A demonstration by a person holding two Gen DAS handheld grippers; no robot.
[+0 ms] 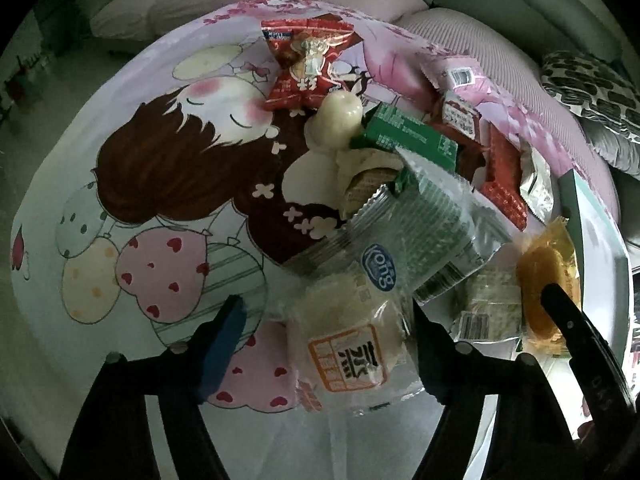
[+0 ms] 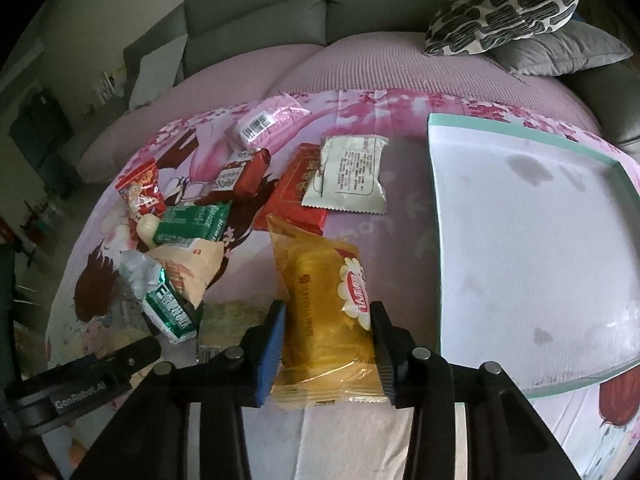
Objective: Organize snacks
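Observation:
In the left wrist view, a clear packet (image 1: 348,344) with a pale cake and an orange label lies between the fingers of my left gripper (image 1: 326,308). The right finger touches the packet, while the blue pad (image 1: 228,332) on the left stands apart from it, so this gripper is open. In the right wrist view, my right gripper (image 2: 328,308) is shut on a yellow packet (image 2: 320,280), both pads pressing its sides. A white tray with a teal rim (image 2: 436,200) lies just right of it, holding nothing. Loose snacks lie piled on the cartoon-print cloth (image 1: 160,168).
The pile includes a red packet (image 1: 308,64), a green box (image 1: 408,136), a green-and-silver packet (image 1: 432,220), a white sachet (image 2: 348,176) over a red packet (image 2: 296,196), and a pink packet (image 2: 264,120). A grey sofa (image 2: 256,20) and patterned cushion (image 2: 504,8) stand behind.

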